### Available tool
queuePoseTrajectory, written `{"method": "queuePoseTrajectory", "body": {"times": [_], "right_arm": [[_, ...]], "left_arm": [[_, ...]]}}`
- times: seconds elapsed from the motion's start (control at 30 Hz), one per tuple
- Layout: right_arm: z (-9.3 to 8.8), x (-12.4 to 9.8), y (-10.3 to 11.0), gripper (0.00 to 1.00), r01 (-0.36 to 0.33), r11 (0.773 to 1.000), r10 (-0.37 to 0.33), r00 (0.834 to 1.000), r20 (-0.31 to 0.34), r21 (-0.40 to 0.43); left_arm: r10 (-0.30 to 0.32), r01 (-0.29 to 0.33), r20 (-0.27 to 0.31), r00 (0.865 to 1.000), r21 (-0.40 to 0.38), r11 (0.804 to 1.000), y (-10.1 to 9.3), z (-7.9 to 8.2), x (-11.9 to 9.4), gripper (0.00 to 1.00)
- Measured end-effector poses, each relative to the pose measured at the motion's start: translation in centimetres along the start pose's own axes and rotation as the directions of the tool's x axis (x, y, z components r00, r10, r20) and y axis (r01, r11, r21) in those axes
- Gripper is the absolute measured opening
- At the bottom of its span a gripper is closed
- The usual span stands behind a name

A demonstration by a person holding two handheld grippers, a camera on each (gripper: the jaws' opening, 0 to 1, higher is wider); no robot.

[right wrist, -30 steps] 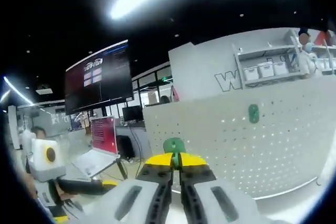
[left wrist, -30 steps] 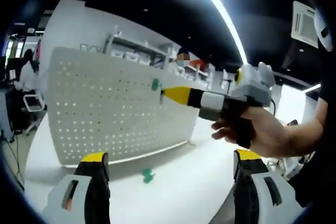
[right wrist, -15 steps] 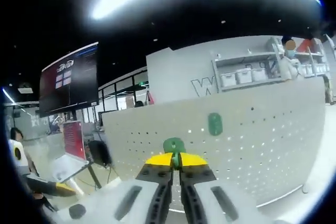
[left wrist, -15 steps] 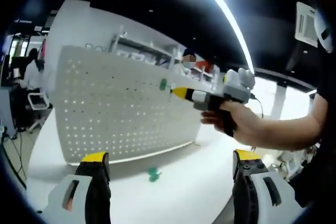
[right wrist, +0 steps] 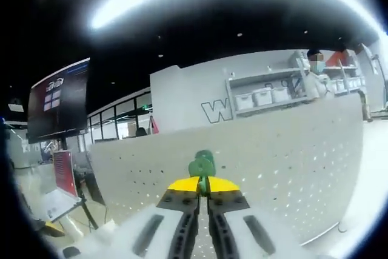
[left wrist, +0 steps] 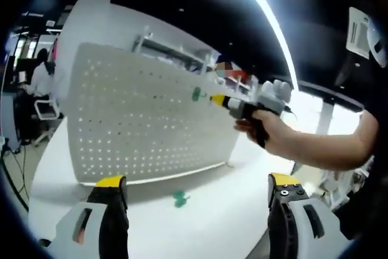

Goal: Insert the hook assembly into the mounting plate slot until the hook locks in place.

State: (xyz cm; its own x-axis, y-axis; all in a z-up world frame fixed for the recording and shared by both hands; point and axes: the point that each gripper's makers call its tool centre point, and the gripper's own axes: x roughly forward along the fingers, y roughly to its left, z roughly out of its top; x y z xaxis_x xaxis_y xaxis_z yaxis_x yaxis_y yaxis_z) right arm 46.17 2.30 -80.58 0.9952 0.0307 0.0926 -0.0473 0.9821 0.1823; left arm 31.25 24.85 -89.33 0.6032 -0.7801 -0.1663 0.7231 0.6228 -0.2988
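The upright pegboard [left wrist: 145,119] stands on the table [left wrist: 224,210], straight ahead of the right gripper [right wrist: 204,187] — clamped on a green hook [right wrist: 200,165], near the panel. The left gripper [left wrist: 194,222] hangs back — jaws wide, a spare hook [left wrist: 179,198] lying before it.

The pegboard [left wrist: 145,119] is standing on the table [left wrist: 212,216]; one hook [left wrist: 196,94] is sitting on its face, another [left wrist: 179,198] lying near its foot.
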Motion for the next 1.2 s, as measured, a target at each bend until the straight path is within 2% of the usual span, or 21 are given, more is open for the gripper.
{"method": "queuePoseTrajectory", "body": {"times": [0.33, 0.7, 1.0, 1.2], "right_arm": [[0.2, 1.5, -2.4, 0.00, 0.048, 0.999, -0.048, 0.999, 0.014, 0.019], [1.3, 2.9, -2.8, 0.00, 0.063, 0.998, -0.063, 0.997, 0.052, -0.010], [0.9, 3.5, -3.5, 0.00, 0.083, 0.996, -0.082, 0.995, 0.053, -0.011], [0.7, 3.8, -3.5, 0.00, 0.092, 0.996, -0.091, 0.994, 0.060, -0.008]], "left_arm": [[0.004, -0.004, -0.016, 1.000, -0.002, 1.000, 0.2, -0.3, 0.0, 0.95], [0.005, -0.005, -0.036, 0.999, -0.004, 1.000, 0.7, -0.8, 0.3, 0.93], [-0.004, 0.004, -0.036, 0.999, -0.003, 1.000, 0.8, -0.4, 0.9, 0.92], [0.008, -0.008, -0.041, 0.999, -0.009, 1.000, 1.2, -0.7, 0.7, 0.91]]}}
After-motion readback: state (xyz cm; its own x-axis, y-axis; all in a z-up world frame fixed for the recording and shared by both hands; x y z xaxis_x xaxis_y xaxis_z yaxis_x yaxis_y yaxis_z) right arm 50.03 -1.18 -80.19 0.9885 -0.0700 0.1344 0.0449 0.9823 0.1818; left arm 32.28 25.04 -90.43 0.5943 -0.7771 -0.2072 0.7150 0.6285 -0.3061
